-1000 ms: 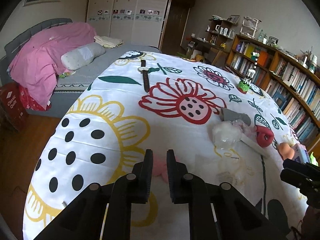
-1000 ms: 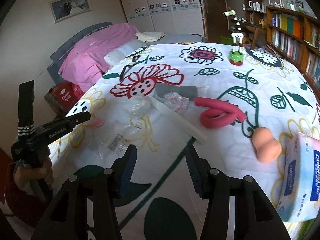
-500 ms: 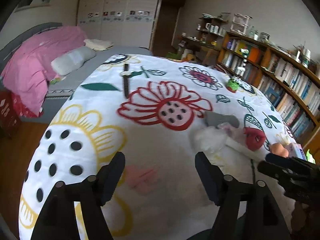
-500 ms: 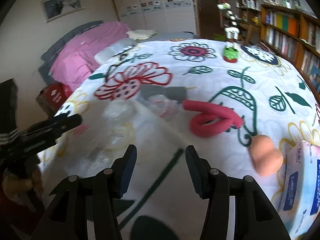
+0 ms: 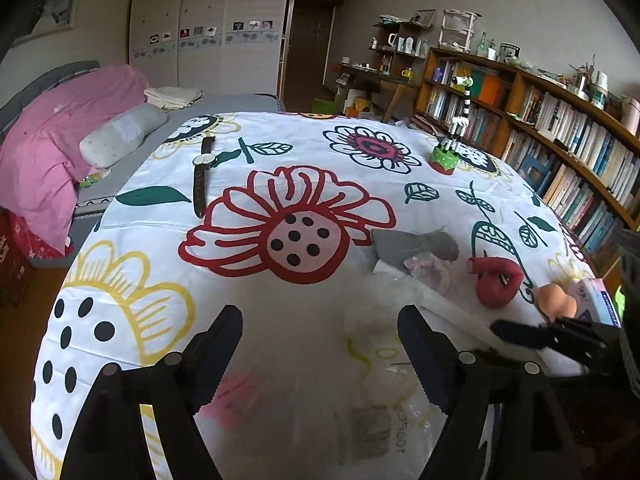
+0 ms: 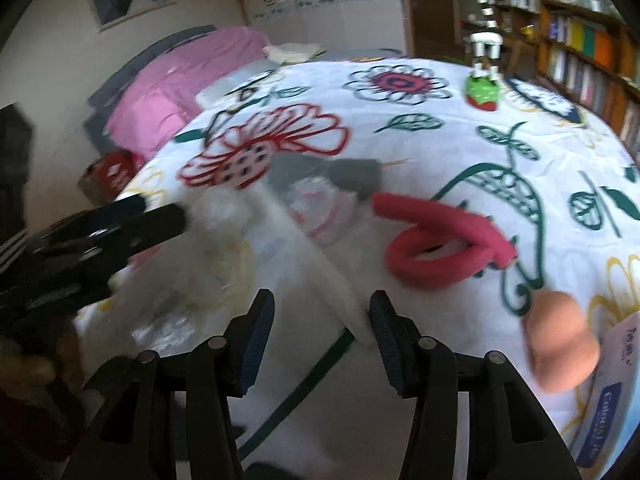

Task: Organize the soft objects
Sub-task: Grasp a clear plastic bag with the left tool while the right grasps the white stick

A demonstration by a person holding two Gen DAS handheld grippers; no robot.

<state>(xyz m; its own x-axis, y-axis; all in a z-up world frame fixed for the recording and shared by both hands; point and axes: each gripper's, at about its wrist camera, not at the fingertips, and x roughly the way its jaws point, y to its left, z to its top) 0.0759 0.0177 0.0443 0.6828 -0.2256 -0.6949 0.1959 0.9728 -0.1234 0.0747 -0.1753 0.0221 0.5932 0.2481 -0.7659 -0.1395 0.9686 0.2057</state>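
Observation:
My left gripper (image 5: 320, 336) is open and empty above the flowered cloth, with a small pink soft piece (image 5: 234, 400) lying just below its left finger. A clear plastic bag (image 5: 380, 412) lies under it, with a white fluffy wad (image 5: 372, 296) beyond. A grey cloth (image 5: 412, 244), a red foam tube (image 5: 496, 280) and a peach sponge (image 5: 556, 302) lie to the right. My right gripper (image 6: 322, 332) is open and empty over a white strip (image 6: 320, 264), near the red foam tube (image 6: 436, 244) and the peach sponge (image 6: 560, 348).
A wristwatch (image 5: 200, 172) lies at the far left of the table. A zebra figure on a green base (image 5: 450, 152) stands at the back right. A tissue box (image 6: 604, 408) sits at the right edge. A bed (image 5: 52, 148) is left, bookshelves (image 5: 560, 140) right.
My left gripper has opened, let go of the pink piece and swung right toward the bag. My right gripper has moved forward over the white strip.

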